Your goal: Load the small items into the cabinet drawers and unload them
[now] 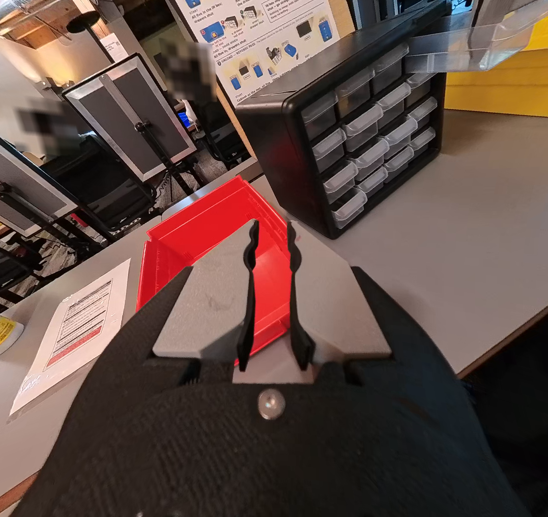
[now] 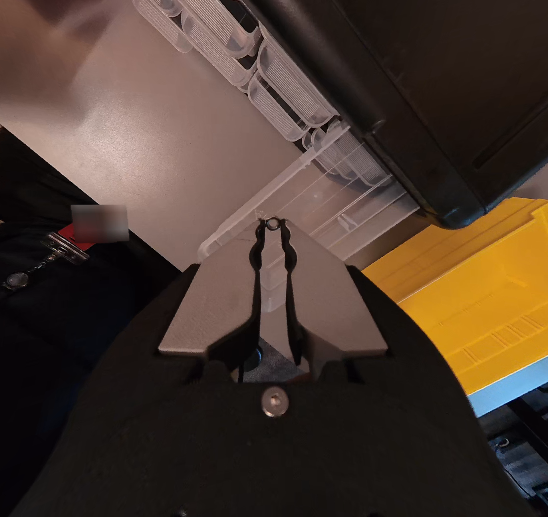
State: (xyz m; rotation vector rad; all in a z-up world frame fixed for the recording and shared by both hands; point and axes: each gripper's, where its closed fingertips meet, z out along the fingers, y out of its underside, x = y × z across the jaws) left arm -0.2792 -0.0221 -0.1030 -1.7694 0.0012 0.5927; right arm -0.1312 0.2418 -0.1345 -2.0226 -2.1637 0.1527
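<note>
Bin at 9 o'clock of cabinet: I note red (image 1: 207, 236)
Cabinet: black (image 1: 267, 147)
Drawers: clear, ribbed fronts (image 1: 361, 123)
Bin at 4 o'clock: yellow (image 2: 474, 310)
Table: grey (image 1: 444, 221)

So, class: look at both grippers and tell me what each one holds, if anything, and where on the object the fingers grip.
The right gripper pinches a small metal nut by its opposite sides, at the fingertips. The left gripper holds nothing.
</note>
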